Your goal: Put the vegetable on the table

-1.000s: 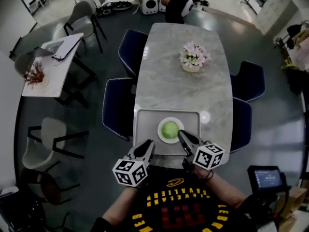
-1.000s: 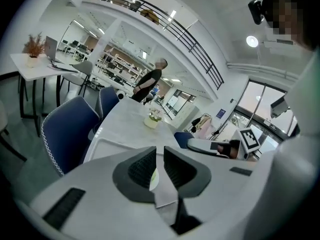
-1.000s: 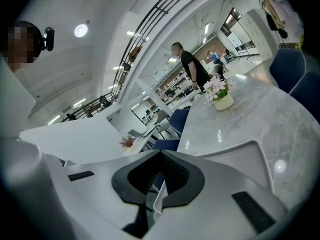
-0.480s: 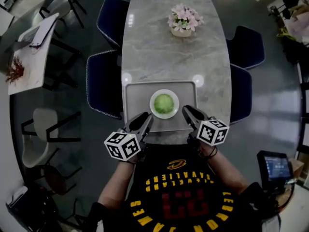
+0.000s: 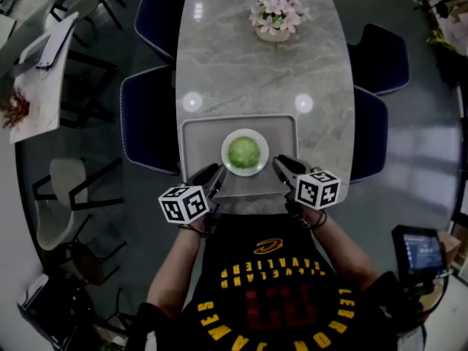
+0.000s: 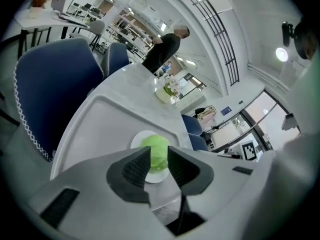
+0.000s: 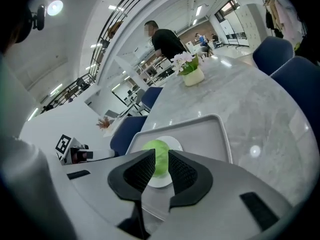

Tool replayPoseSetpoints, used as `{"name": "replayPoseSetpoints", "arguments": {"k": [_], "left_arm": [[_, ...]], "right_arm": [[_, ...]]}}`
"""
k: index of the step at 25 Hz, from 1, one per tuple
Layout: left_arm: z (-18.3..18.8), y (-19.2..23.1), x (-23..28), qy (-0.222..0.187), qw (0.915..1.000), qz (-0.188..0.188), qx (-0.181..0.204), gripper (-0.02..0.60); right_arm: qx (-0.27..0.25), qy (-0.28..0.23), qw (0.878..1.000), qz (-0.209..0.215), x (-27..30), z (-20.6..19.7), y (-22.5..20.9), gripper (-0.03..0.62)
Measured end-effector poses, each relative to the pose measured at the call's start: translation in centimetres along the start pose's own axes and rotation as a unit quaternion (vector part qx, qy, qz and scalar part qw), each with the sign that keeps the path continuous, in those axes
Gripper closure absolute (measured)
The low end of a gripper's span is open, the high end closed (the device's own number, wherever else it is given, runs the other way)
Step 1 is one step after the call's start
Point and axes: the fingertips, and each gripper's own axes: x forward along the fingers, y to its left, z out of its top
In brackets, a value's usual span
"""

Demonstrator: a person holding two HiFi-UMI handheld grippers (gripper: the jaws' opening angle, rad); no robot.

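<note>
Only gripper views show jaws apart; veg (image 5: 244, 152) prob. lettuce.

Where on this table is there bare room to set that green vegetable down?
The table is bare between the tray and the flower pot, and along the tray's right side. Crowded: the tray's middle, with plate and vegetable.

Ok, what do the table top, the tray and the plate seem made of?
Table: pale grey, veined, with glossy light reflections, so likely polished marble or a marble-look slab. Tray: plain matte grey with a rounded raised rim, probably plastic. Plate: smooth white, ceramic or melamine; cannot tell which.
</note>
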Motion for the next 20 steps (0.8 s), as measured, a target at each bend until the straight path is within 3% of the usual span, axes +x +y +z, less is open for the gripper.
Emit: {"name": "replayPoseSetpoints", "arguments": {"k": [6,20], "left_arm": [[0.8,2.0,3.2,0.011,0.9994,0.031,-0.007,0.486],[-1.2,6.0,5.5,0.086,0.9938,0.071,-0.008,0.486]], "right_arm": [[0.027,0.027,0.999,0.003,2.4,-1.2,-3.3,0.525],[0.045,0.072,0.996,-0.022,5.6,-3.3,-5.0,0.523]]}}
